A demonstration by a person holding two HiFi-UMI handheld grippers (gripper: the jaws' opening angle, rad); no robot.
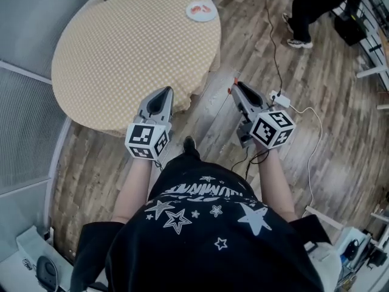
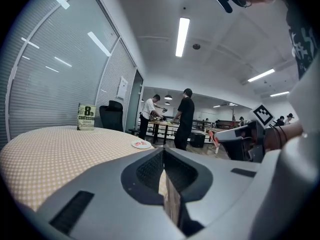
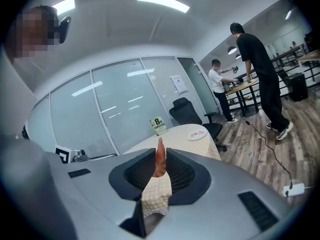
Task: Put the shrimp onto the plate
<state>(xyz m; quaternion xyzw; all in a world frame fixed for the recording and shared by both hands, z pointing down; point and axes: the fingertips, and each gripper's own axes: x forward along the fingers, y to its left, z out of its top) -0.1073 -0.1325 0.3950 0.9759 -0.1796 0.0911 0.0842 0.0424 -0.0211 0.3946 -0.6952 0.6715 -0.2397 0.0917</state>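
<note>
The right gripper [image 1: 236, 86] is clamped on a shrimp [image 3: 159, 159]. The orange shrimp stands upright in the narrow gap between the two jaws, its pointed end sticking up above their tips. This gripper hangs over the wooden floor [image 1: 316, 78], just off the near right edge of the round table [image 1: 121, 47], and aims toward it.

The left gripper [image 2: 163, 152] has its jaws pressed together with nothing between them. It sits over the near edge of the table, above the checked cloth.

A small white plate [image 1: 201, 10] lies at the far right edge of the table, well apart from both grippers, with a few pink-red pieces on it. A book [image 2: 86, 117] stands upright at the far edge, to the left of the plate. A black office chair [image 3: 188, 112] stands beyond the table. A white plug [image 1: 281, 99] on a cable lies on the floor beside the right gripper
</note>
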